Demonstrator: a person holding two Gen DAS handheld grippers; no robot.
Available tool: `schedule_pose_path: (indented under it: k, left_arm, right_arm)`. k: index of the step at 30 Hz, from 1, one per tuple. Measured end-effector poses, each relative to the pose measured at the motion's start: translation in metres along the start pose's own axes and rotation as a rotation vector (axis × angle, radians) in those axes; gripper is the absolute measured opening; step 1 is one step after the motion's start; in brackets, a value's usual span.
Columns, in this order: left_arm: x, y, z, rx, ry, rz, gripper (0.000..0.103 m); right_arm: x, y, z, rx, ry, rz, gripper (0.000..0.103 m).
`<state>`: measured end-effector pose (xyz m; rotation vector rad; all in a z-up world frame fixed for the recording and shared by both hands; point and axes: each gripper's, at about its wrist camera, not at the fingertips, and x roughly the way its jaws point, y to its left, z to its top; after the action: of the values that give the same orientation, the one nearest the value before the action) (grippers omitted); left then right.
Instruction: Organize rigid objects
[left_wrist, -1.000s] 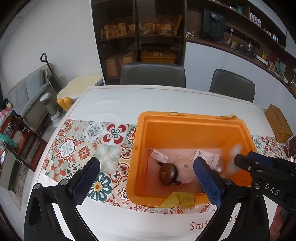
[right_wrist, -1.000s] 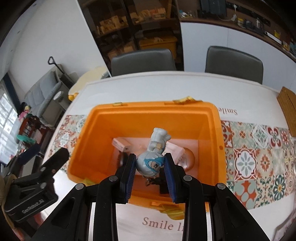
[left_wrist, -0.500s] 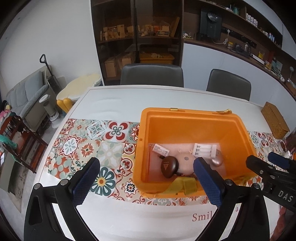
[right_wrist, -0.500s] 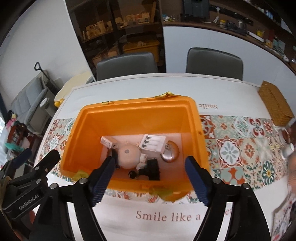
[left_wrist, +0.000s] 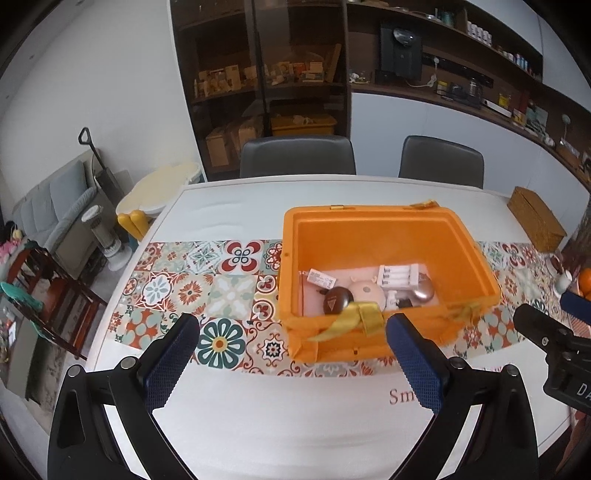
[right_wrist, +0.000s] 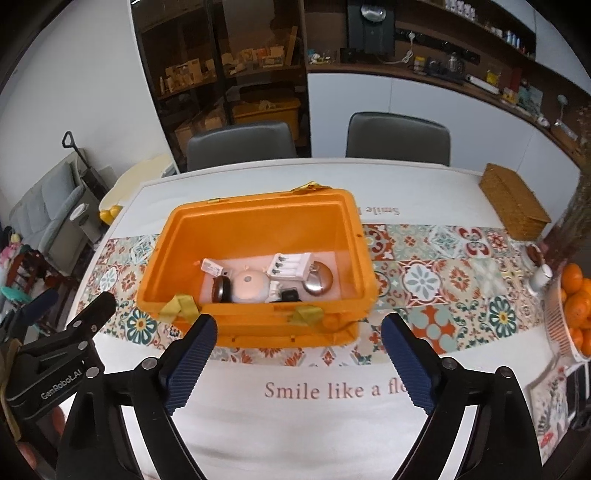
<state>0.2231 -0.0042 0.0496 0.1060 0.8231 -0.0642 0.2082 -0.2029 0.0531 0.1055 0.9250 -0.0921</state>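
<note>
your left gripper (left_wrist: 291, 354): jaws spread, nothing between | your right gripper (right_wrist: 297, 360): jaws opening, nothing between | orange bin (right_wrist: 184, 236): small items inside, on table (right_wrist: 295, 424)

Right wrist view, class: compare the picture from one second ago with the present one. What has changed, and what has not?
The right gripper has let go of the blue-haired figurine, which now lies in the orange bin; its jaws are opening, with nothing between them, and it has drawn back. The left gripper stays open. Bin and table runner are unmoved.
</note>
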Motion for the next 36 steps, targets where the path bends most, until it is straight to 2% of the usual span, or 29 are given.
schedule_pose_path:
  k: [9,18,36]
  left_arm:
    - [-0.023,-0.012,-0.021,0.029,0.001,-0.013,0.103]
    - [-0.030,-0.019,-0.035,0.042,0.021,-0.020,0.103]
    - [-0.037,-0.025,-0.042,0.047,0.017,-0.019,0.103]
  right_arm:
    - [-0.018,-0.004,-0.028,-0.009,0.006,-0.011,0.092]
    - [-0.030,-0.018,-0.050,0.022,0.025,0.000,0.092]
    - [-0.039,-0.029,-0.059,0.045,0.013,-0.002,0.092]
